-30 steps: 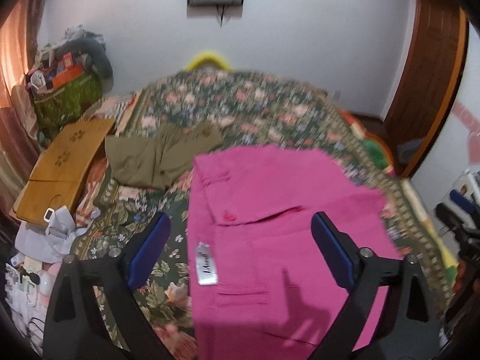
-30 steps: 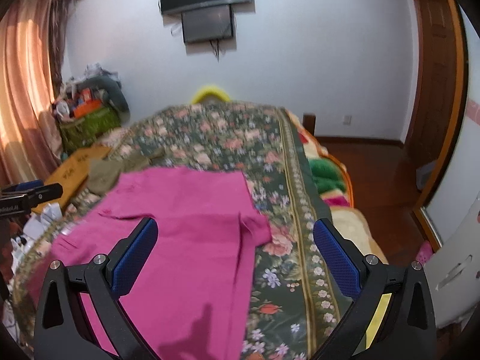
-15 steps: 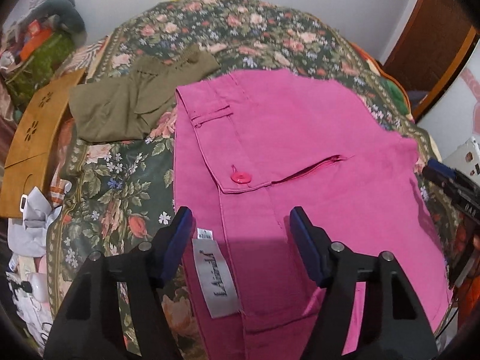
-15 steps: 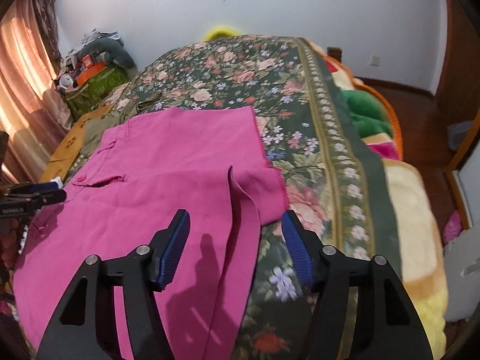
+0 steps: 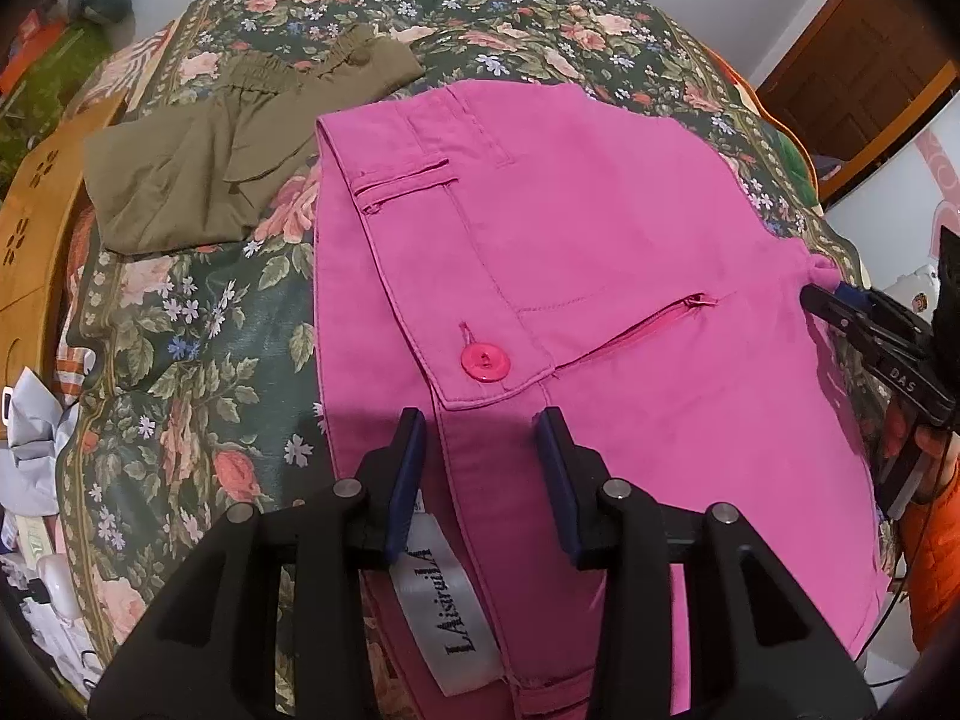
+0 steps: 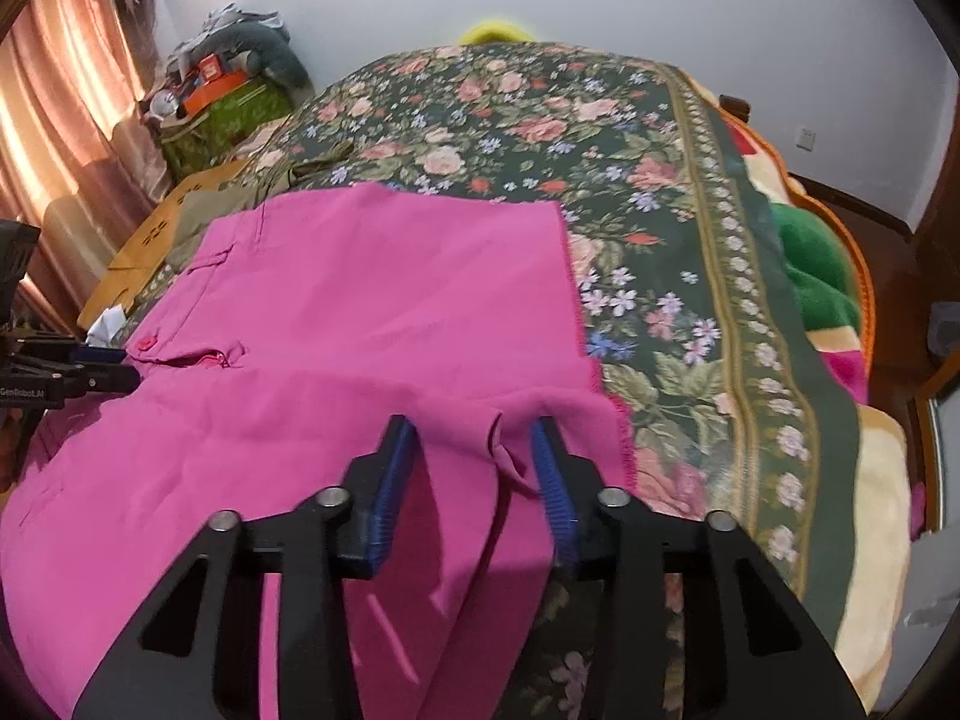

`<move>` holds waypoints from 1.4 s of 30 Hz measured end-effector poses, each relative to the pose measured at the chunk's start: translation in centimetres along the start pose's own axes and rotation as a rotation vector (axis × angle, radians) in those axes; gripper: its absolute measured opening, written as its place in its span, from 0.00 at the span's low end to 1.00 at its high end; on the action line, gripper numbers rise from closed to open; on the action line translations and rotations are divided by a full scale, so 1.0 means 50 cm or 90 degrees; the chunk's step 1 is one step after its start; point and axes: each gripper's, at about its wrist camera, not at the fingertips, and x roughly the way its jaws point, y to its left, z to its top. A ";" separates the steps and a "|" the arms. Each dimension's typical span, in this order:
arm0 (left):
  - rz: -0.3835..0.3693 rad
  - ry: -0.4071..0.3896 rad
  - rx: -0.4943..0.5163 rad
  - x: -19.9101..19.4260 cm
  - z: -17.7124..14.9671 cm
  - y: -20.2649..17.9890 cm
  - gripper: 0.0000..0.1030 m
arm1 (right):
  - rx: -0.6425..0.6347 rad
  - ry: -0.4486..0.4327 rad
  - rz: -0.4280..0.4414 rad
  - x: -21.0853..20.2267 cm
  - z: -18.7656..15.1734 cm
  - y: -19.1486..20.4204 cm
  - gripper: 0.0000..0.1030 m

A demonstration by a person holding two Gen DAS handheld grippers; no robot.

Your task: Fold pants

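Pink cotton pants [image 5: 600, 252] lie spread flat on a dark green floral bedspread [image 5: 198, 324], waistband toward the left, pink button [image 5: 485, 362] and zip fly facing up. Left of them, touching the waistband corner: folded olive-green trousers [image 5: 198, 180]. Further left, off the bed edge: pale wooden board with flower cut-outs [image 5: 30, 240], white crumpled items below it.

Left gripper [image 5: 480, 462]: blue pads have just been closing, now stand on either side of the front seam just below the button flap. Cloth between them; a gap shows at each pad, no pinch visible. White brand label [image 5: 447, 618] lies under the left finger.

Right gripper [image 6: 477, 468]: jaws have just been closing over a raised fold at the pants' hem edge. Cloth bunches between the pads; right pad touches the fold, a full clamp cannot be told.

Right of the pants: bare bedspread, then green and cream blanket [image 6: 816, 276] along the bed edge.
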 end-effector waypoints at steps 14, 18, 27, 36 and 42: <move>0.083 -0.026 0.025 0.006 -0.017 -0.011 0.19 | 0.018 -0.007 -0.021 0.011 -0.001 -0.009 0.03; 0.081 -0.028 0.019 0.007 -0.019 -0.009 0.19 | 0.043 -0.005 -0.039 0.009 -0.002 -0.025 0.03; 0.059 -0.032 0.014 0.002 -0.019 0.002 0.22 | 0.117 0.030 -0.038 0.019 -0.013 -0.073 0.00; 0.070 -0.078 0.017 -0.075 0.004 0.010 0.25 | 0.084 -0.014 -0.072 -0.063 -0.006 -0.069 0.03; 0.065 -0.106 0.011 -0.101 0.055 0.021 0.48 | 0.085 -0.048 -0.069 -0.091 0.019 -0.068 0.20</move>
